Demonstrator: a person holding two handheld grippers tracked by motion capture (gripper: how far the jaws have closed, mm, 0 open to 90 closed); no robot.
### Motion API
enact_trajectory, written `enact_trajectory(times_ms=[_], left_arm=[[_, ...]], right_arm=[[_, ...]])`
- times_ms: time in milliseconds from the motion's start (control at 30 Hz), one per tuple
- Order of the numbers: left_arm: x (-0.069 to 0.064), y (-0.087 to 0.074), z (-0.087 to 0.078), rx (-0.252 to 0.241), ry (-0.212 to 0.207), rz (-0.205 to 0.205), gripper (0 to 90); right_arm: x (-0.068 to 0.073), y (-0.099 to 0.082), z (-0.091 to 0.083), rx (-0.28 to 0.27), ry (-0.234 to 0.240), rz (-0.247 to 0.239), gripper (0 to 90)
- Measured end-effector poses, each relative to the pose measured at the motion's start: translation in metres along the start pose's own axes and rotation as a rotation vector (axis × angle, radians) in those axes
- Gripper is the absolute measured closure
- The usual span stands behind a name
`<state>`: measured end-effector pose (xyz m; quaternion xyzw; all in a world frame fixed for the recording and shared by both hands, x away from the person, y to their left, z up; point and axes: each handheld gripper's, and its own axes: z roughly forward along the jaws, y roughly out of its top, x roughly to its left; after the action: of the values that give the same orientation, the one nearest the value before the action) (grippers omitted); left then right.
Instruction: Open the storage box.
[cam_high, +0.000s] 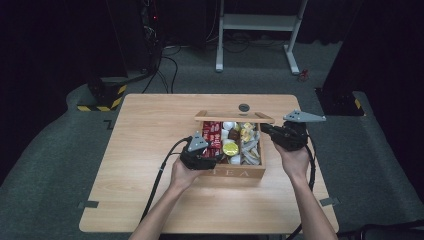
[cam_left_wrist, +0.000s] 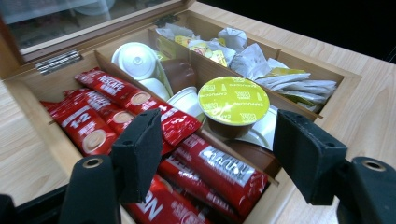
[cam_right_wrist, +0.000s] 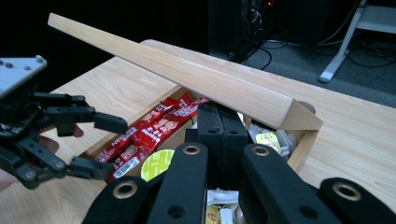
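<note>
The tea box (cam_high: 235, 172) sat at table centre. Its lid (cam_right_wrist: 187, 74) was propped from below by the closed right gripper (cam_right_wrist: 222, 123), at 3 o'clock, so the left gripper (cam_left_wrist: 215, 154), jaws apart & empty, could reach the red sachets (cam_left_wrist: 116, 107) w/o obstruction.

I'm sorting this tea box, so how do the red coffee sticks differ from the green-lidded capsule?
The red coffee sticks are long, flat sachets stacked several deep; the green-lidded capsule is a single round cup. The sticks fill the left compartment; the capsule stands upright in the middle one, among white capsules. Both lie in the wooden box.
</note>
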<state>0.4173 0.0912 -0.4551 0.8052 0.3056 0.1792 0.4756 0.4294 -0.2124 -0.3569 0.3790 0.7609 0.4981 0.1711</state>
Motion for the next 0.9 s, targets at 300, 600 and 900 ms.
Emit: enact_trajectory(times_ms=[300,600,900], left_arm=[[-0.008,0.012,0.021,0.047,-0.01,0.03,32.8],[-0.01,0.025,0.038,0.093,0.0,0.031,32.7],[-0.013,0.03,0.052,0.157,-0.001,0.016,35.1]], right_arm=[[-0.002,0.003,0.001,-0.006,0.0,0.004,90.0],[-0.002,0.004,0.001,-0.007,0.003,0.005,90.0],[-0.002,0.003,0.001,-0.008,0.005,0.004,90.0]])
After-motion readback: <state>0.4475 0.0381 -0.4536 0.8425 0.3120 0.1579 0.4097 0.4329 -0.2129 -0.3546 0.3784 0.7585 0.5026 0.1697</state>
